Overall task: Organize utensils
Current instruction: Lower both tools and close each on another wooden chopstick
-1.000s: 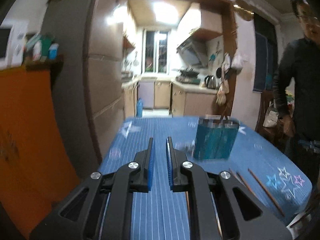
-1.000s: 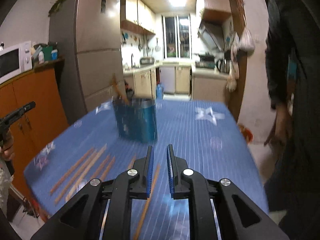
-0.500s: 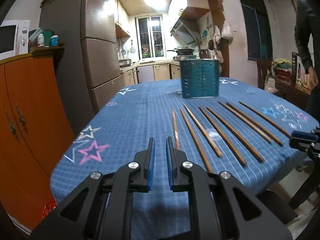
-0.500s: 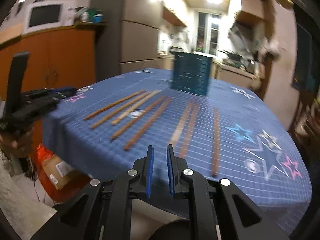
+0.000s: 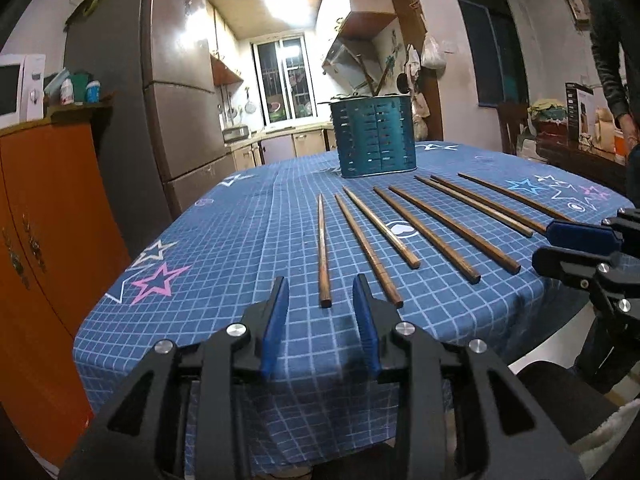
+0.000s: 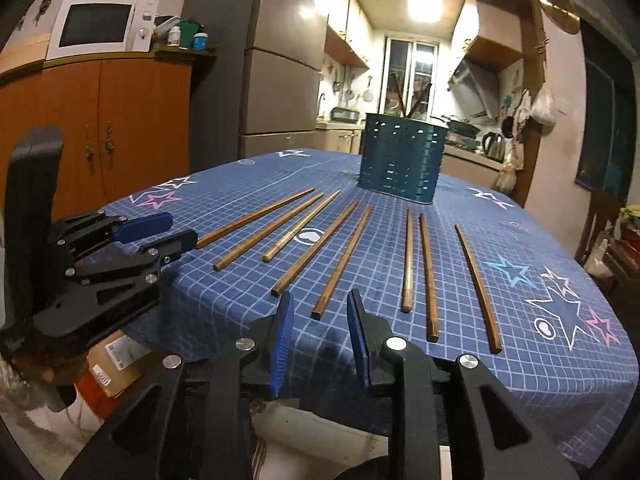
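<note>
Several brown wooden chopsticks lie side by side on the blue checked tablecloth, fanned toward a teal perforated utensil holder that stands behind them and holds a few sticks. My left gripper is open and empty, just short of the near end of the leftmost chopstick. My right gripper is open and empty, just short of the near end of a middle chopstick. The holder also shows in the right wrist view. Each gripper shows in the other's view, the right one and the left one.
The table has a rounded near edge below both grippers. An orange cabinet and a grey fridge stand on the left. A person stands at the far right. A cardboard box lies on the floor.
Both grippers have opened from shut. Both have pulled back from over the table toward its near edge and steadied low, with the chopstick ends now just in front of the fingers.
</note>
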A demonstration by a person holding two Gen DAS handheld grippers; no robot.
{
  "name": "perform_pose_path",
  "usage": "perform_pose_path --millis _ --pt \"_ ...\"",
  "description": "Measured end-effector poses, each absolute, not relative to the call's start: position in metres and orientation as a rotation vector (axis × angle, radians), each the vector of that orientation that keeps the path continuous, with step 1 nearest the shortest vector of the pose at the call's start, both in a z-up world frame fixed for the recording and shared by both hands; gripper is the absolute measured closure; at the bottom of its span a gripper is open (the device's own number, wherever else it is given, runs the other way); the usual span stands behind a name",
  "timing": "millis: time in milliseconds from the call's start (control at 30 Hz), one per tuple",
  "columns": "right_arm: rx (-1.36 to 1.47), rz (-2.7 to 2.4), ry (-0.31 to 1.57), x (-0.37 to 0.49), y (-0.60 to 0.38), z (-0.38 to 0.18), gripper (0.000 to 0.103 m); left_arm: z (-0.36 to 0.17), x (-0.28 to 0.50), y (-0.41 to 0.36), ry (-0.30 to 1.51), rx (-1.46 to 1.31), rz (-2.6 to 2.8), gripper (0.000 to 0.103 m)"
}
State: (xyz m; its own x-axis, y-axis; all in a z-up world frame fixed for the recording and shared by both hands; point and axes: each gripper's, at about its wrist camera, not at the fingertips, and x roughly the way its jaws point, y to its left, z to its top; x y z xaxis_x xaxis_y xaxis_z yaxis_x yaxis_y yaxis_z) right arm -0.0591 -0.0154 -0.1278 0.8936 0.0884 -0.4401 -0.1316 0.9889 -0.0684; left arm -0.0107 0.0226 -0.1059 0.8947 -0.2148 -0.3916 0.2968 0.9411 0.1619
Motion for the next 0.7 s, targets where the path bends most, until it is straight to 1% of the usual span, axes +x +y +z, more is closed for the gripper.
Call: perform_pose_path --millis 133,367,500,633,667,700 --pt "-0.122 0.091 0.430 -0.057 -0.008 -0.134 0.074 -0.113 -0.008 0.019 0.373 0.225 -0.251 0.071" --pt "-0.114 0.016 0.457 -0.043 -0.007 -0.145 0.075 -0.119 -0.002 0.014 0.374 0.240 -0.252 0.071" --pt "-0.134 -0.009 0.435 -0.041 -0.001 -0.150 0.081 -0.121 0.003 0.016 0.376 0.204 -0.253 0.071" --pt "-0.119 -0.026 0.423 -0.039 0.000 -0.151 0.082 -0.122 0.005 0.018 0.373 0.182 -0.262 0.072" --pt "-0.110 -0.029 0.422 -0.038 0.000 -0.151 0.082 -0.123 0.005 0.020 0.372 0.173 -0.266 0.072" --pt "-0.101 -0.030 0.422 -0.037 -0.001 -0.151 0.084 -0.124 0.005 0.022 0.375 0.157 -0.281 0.075"
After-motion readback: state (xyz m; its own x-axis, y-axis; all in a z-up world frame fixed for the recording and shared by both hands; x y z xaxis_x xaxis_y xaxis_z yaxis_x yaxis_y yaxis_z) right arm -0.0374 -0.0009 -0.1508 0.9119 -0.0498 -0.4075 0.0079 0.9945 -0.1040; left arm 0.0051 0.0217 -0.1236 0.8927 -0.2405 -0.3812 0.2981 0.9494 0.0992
